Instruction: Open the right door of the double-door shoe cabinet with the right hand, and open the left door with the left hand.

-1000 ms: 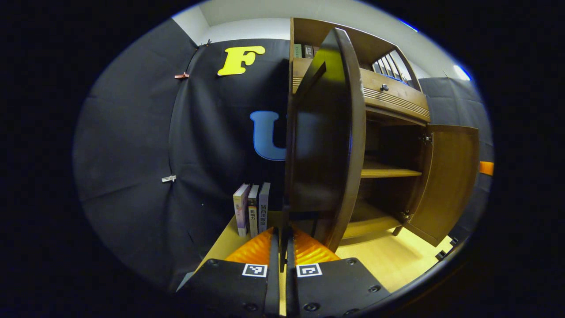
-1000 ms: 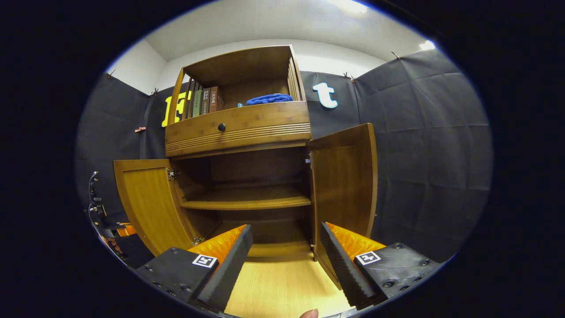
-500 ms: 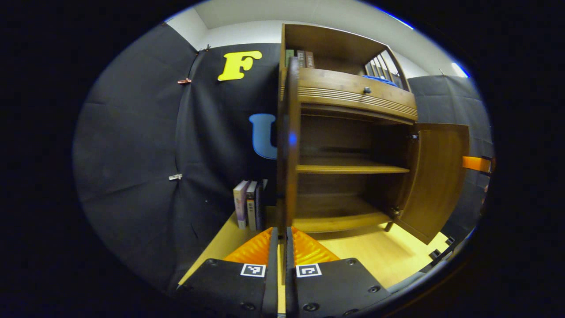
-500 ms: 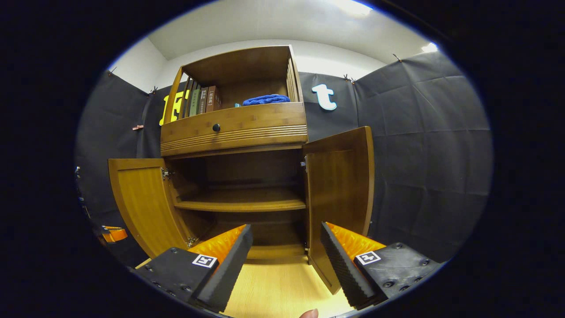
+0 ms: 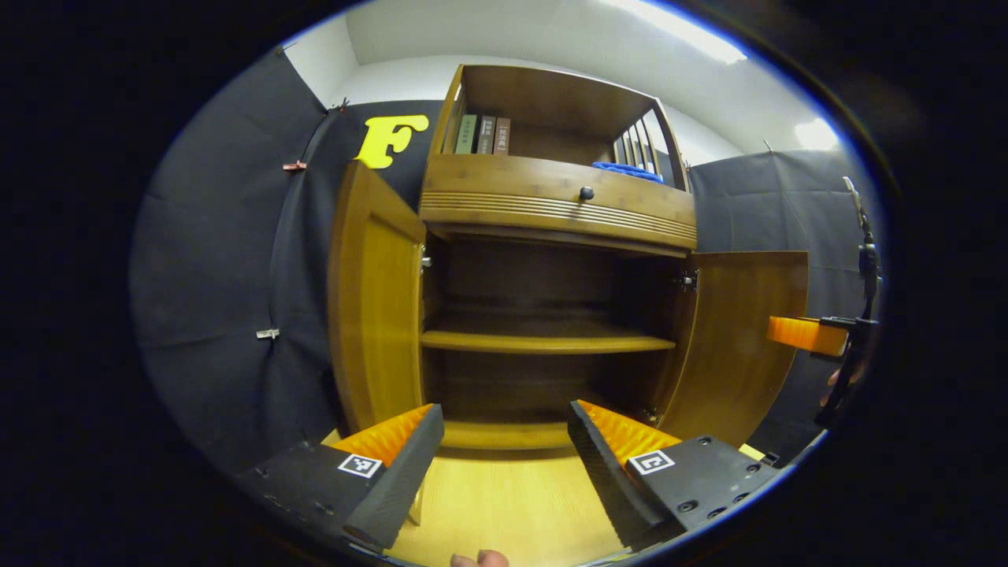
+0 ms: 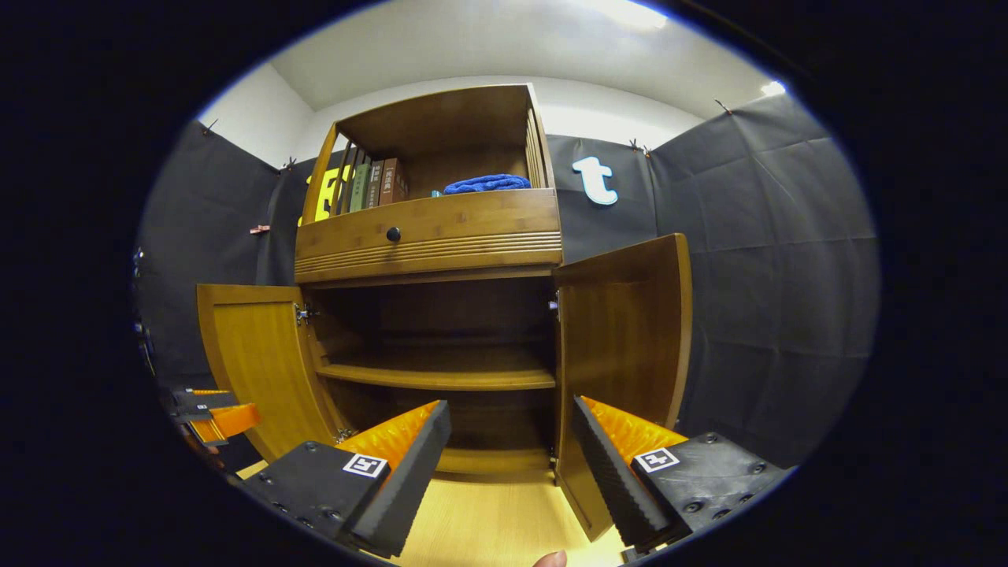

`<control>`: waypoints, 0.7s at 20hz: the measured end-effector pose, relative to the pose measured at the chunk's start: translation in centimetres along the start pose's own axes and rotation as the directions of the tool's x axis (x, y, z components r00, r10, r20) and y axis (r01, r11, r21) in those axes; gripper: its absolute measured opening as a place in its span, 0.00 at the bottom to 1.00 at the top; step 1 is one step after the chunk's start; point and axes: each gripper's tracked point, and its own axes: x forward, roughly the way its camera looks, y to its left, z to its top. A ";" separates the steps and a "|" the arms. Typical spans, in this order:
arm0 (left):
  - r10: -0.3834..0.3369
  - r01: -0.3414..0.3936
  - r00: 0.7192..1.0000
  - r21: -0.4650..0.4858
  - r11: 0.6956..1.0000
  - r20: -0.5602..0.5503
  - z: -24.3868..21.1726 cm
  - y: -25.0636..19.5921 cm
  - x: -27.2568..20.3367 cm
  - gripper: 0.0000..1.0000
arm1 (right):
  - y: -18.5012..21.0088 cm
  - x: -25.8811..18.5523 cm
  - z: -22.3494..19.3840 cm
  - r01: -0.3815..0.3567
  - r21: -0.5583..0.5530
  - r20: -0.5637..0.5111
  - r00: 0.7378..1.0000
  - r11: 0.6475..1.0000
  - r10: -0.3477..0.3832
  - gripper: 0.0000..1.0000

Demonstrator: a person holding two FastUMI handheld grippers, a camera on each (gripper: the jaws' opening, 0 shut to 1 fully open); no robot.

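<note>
Black cloth [image 5: 220, 268] hangs as the booth's wall on the left of the left gripper view, pinned with small clips, and a white wall and ceiling [image 5: 512, 31] show above it. Next comes the left door [image 5: 374, 315] of the shoe cabinet [image 5: 551, 213], swung wide open on its hinges so its inner face shows. The cabinet stands on a pale wooden surface [image 5: 512, 504]; its lower bay holds one bare shelf [image 5: 543, 342], above that sits a drawer with a dark knob [image 5: 586, 193], and the top open shelf carries upright books [image 5: 482, 135] on the left and a folded blue cloth [image 5: 626, 171] on the right. The right door [image 5: 744, 339] is also open, angled outward. In front of the cabinet the left gripper [image 5: 504, 441] has its fingers spread apart, holding nothing. In the right gripper view the right gripper [image 6: 512, 441] is likewise released, with its fingers parted and empty, low before the open bay, with more black cloth [image 6: 772, 276] stretching away on the right.
</note>
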 end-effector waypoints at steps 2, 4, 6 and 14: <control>0.020 -0.020 1.000 0.009 1.000 -0.001 0.1 -0.1 0.2 0.98 | -0.4 0.4 -0.2 -0.006 0.006 -0.005 1.000 1.000 0.006 0.98; 0.028 -0.028 1.000 0.019 0.999 0.008 0.3 -0.8 0.6 0.97 | -1.3 0.7 -0.6 -0.002 0.013 -0.017 1.000 1.000 0.003 0.98; 0.032 -0.033 0.999 0.034 0.999 0.011 0.5 -1.3 1.3 0.97 | -2.4 1.1 -1.0 0.008 0.010 -0.022 1.000 1.000 -0.007 0.98; -0.014 0.013 1.000 0.030 0.999 0.024 0.4 -4.7 3.2 0.97 | -4.9 2.3 -3.4 0.017 0.033 -0.083 0.996 0.999 -0.014 0.92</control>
